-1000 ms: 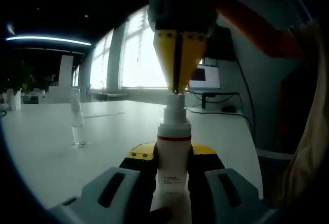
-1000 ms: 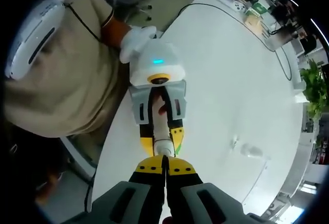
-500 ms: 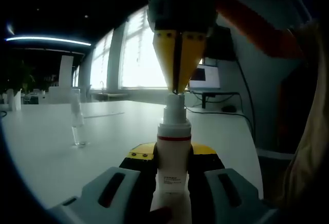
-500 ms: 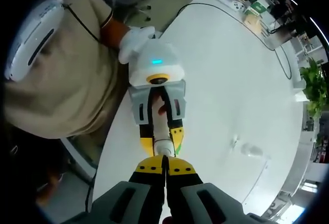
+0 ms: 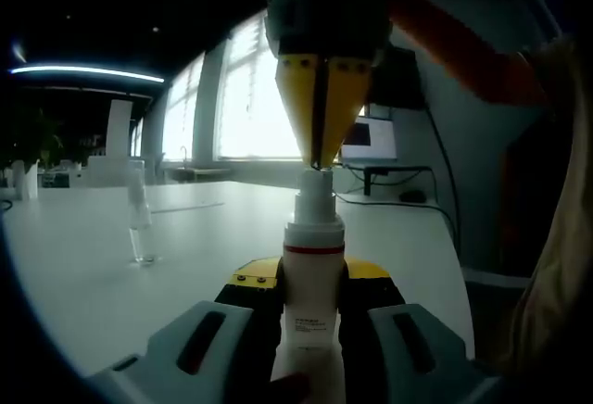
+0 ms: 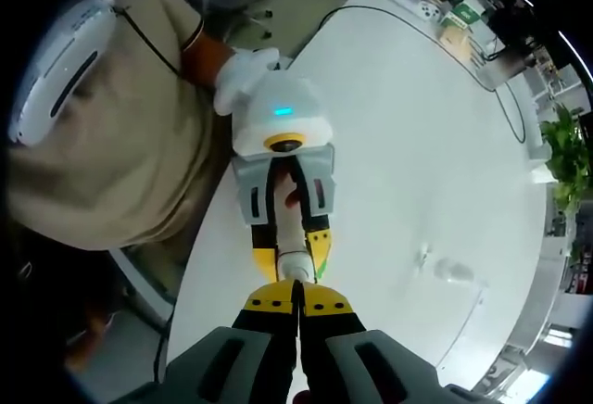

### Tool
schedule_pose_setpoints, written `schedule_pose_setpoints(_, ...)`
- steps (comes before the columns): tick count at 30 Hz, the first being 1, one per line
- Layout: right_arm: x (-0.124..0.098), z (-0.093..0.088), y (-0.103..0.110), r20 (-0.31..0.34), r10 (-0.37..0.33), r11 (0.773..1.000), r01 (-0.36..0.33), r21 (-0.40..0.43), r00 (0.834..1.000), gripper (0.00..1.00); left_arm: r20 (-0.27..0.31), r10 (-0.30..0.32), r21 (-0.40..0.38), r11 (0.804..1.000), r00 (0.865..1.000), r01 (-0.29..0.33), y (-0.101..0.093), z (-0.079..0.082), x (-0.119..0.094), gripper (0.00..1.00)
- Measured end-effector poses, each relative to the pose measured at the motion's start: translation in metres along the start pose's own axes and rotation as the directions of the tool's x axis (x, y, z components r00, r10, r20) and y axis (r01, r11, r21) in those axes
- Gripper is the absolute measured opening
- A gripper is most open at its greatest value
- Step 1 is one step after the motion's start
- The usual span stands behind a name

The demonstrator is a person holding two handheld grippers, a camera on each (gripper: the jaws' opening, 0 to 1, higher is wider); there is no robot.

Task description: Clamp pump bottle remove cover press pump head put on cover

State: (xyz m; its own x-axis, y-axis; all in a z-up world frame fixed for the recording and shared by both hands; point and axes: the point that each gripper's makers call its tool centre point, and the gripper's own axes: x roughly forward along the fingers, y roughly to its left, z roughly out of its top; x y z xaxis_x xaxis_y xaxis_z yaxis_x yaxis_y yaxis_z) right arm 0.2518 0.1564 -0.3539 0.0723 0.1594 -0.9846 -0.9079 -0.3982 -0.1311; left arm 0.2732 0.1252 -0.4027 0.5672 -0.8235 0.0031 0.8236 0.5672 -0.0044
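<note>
No text can be read with any certainty. The white pump bottle [image 5: 313,284] carries a small block of dark print on its front below a red band, but the letters are too small and blurred to make out. A lit monitor [image 5: 369,141] in the background shows a bright screen with no legible content. Items at the far end of the table [image 6: 435,107] are too small to read.

Left of the pump bottle [image 5: 313,274], only the clear cover [image 5: 139,219] stands on the counter [image 5: 83,274]; bare surface lies between them.
</note>
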Motion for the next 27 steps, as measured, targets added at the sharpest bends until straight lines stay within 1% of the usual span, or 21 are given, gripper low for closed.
schedule_pose_setpoints(10, 0.0001, 0.0002, 0.0007, 0.000, 0.000, 1.000, 0.000, -0.010, 1.000, 0.00, 0.000, 0.000, 0.000, 1.000, 1.000, 0.000, 0.0000, 0.0001, 0.0000, 0.14)
schedule_pose_setpoints(18, 0.0018, 0.0004, 0.0008, 0.004, 0.004, 1.000, -0.004, 0.003, 1.000, 0.00, 0.000, 0.001, 0.001, 1.000, 1.000, -0.001, 0.0002, 0.0001, -0.0001, 0.14)
schedule_pose_setpoints(27, 0.0077, 0.0002, 0.0028, -0.016, 0.011, 1.000, -0.011, 0.004, 1.000, 0.00, 0.000, 0.001, 0.002, 1.000, 1.000, -0.001, 0.0004, 0.0001, 0.0001, 0.14)
